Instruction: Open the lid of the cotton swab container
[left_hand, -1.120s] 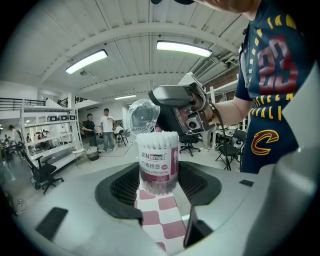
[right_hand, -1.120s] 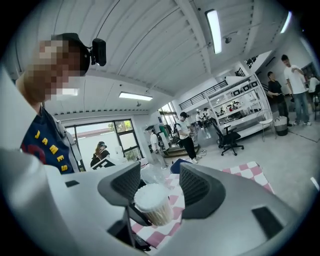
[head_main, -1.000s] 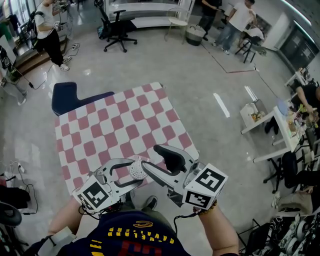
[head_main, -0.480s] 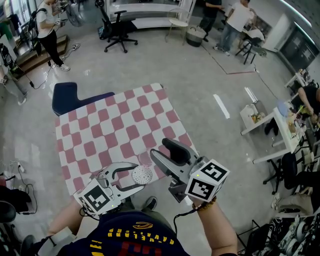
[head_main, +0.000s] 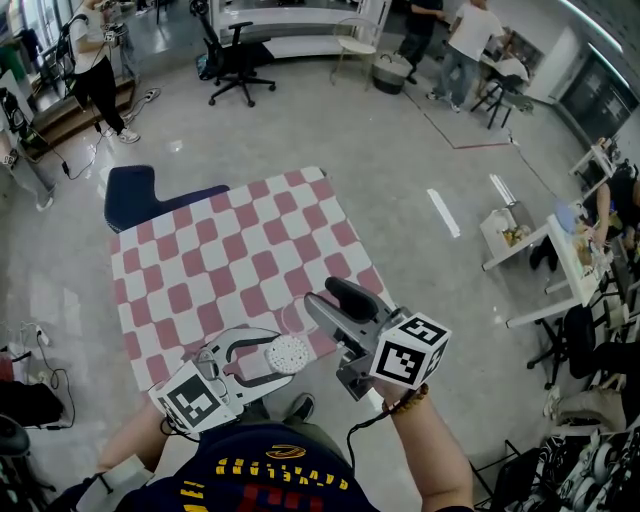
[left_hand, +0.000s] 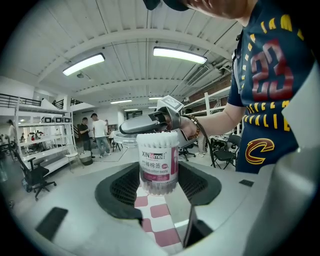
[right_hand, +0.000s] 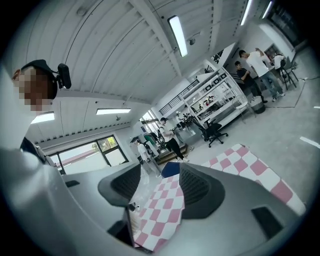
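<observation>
**A:** While hunting for the container (left_hand: 159, 162): where, and which way up?

**B:** Clamped between the pads of the left gripper (head_main: 284, 356). Upright, long axis straight up across the jaws, swab tips (left_hand: 155, 138) bare at the top. Held in the air over the near edge of the checked cloth (head_main: 230, 250).

**A:** And the lid (left_hand: 120, 139)?

**B:** Off. Clear and hard to make out, up at the right gripper (head_main: 320, 297), level with the container's mouth and just beyond it.

**A:** Gripped?

**B:** Looks so. Very wide-set jaws, wide enough to span a lid like that, with a clear shape faint against one of them. Aloft, so surely held, though no plain sight of both pads touching.

**A:** Which way from the right gripper to the container?

**B:** To its left and nearer the body. Near, but apart. For the lid, the right hand closer; for the container, the left, and on it already.

**A:** Next move?

**B:** Probably only carrying the lid clear and setting it on the cloth. Judged as good as open.

**A:** Anything readable?

**B:** On the label (left_hand: 159, 165), "XINlemei", then Chinese characters, then a small line ending "cotton swabs". On the shirt (left_hand: 267, 95), "23" and a big C badge. Square markers on the cubes (head_main: 410, 352), no words.
</observation>
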